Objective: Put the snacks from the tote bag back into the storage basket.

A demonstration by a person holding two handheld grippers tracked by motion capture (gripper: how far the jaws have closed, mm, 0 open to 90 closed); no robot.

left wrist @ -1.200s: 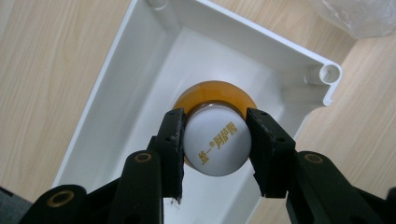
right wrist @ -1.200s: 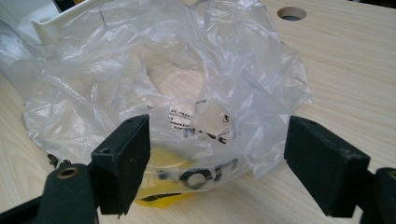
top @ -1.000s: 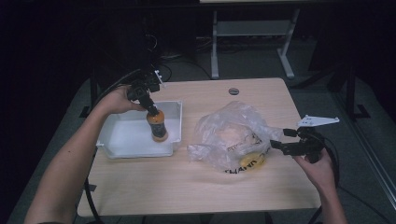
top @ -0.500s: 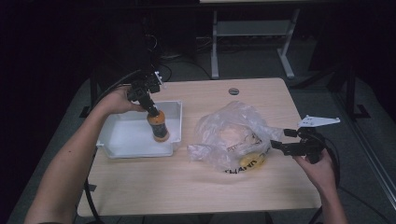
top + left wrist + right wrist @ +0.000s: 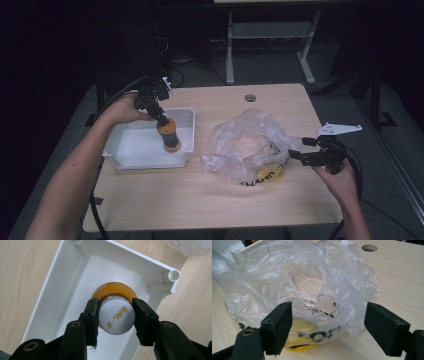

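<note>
A pale wooden table [image 5: 200, 195] filled the scene, with a round cable hole [image 5: 250, 97] near its far edge. Beyond it, on the dark floor, stood a white metal frame [image 5: 270, 35].

Tray: white rectangular plastic tray [image 5: 75, 282], smooth, faintly glossy.
Bottle: amber translucent plastic bottle [image 5: 170, 136], glossy; white cap [image 5: 117, 316] smooth, satin, gold print.
Bag: clear thin plastic bag [image 5: 312, 277], crinkled, shiny.
Table: light wood-grain tabletop [image 5: 210, 200], matt.
Jaw pads: black, matt, slightly rough.
</note>
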